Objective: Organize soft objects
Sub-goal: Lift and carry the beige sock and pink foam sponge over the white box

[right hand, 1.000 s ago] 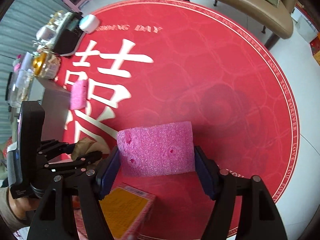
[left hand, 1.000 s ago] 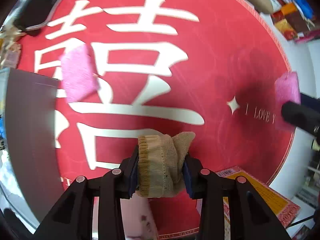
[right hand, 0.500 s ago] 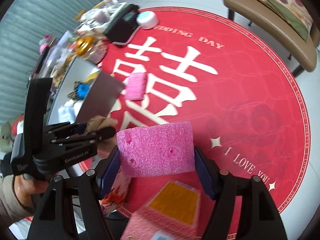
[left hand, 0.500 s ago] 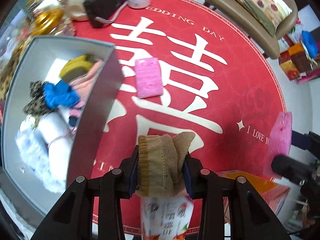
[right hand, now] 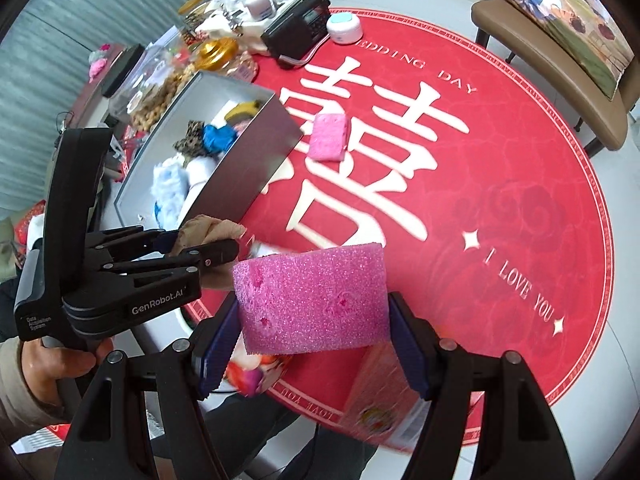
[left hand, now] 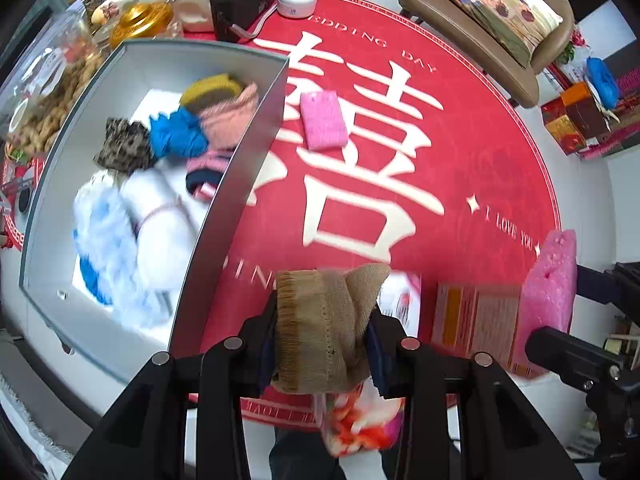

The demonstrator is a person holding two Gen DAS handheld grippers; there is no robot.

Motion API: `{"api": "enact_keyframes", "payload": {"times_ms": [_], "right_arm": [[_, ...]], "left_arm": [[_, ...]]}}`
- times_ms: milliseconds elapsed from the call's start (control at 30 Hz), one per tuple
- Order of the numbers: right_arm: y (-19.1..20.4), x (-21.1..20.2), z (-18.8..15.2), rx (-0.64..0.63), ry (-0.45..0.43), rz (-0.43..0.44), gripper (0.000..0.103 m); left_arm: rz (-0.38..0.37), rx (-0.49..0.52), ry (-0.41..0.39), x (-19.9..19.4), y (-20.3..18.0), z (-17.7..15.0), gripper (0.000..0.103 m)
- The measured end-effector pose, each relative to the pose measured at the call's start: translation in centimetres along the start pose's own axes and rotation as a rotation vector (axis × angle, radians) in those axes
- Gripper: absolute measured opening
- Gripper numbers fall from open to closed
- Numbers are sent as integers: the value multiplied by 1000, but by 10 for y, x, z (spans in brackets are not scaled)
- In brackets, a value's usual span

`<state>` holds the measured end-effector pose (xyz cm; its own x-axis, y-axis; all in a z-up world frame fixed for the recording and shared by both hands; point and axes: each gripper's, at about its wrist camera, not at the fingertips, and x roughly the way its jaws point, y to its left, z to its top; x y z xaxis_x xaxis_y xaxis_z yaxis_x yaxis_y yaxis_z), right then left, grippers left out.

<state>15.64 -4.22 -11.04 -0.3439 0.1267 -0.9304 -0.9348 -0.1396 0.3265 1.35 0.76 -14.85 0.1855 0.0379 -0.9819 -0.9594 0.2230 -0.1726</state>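
Pinching a soft tan sock [left hand: 326,330], the left gripper [left hand: 326,344] squeezes its bunched middle; the right gripper [right hand: 314,340] clamps a light pink sponge [right hand: 314,300] edgewise

Black claw [right hand: 312,332], blue pads [right hand: 408,350], silver screws, "GenRobot.AI" marking.

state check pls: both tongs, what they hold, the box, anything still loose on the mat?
left tongs: shut on tan sock
right tongs: shut on pink sponge
grey box: open, soft items inside
second pink sponge: loose, flat on red mat, beside the box
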Motion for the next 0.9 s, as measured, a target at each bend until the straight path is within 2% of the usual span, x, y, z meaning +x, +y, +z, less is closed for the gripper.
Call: {"api": "enact_keyframes", "payload": {"times_ms": [167, 467, 900], "right_arm": [[21, 3, -19, 0, 29, -25, 74], [64, 3, -45, -14, 66, -80, 74], [123, -3, -53, -89, 87, -121, 74]], "left_arm": [[0, 22, 11, -7, 12, -28, 39], [-4, -6, 21, -21, 43, -69, 39], [27, 12, 21, -48, 71, -104, 39]]}}
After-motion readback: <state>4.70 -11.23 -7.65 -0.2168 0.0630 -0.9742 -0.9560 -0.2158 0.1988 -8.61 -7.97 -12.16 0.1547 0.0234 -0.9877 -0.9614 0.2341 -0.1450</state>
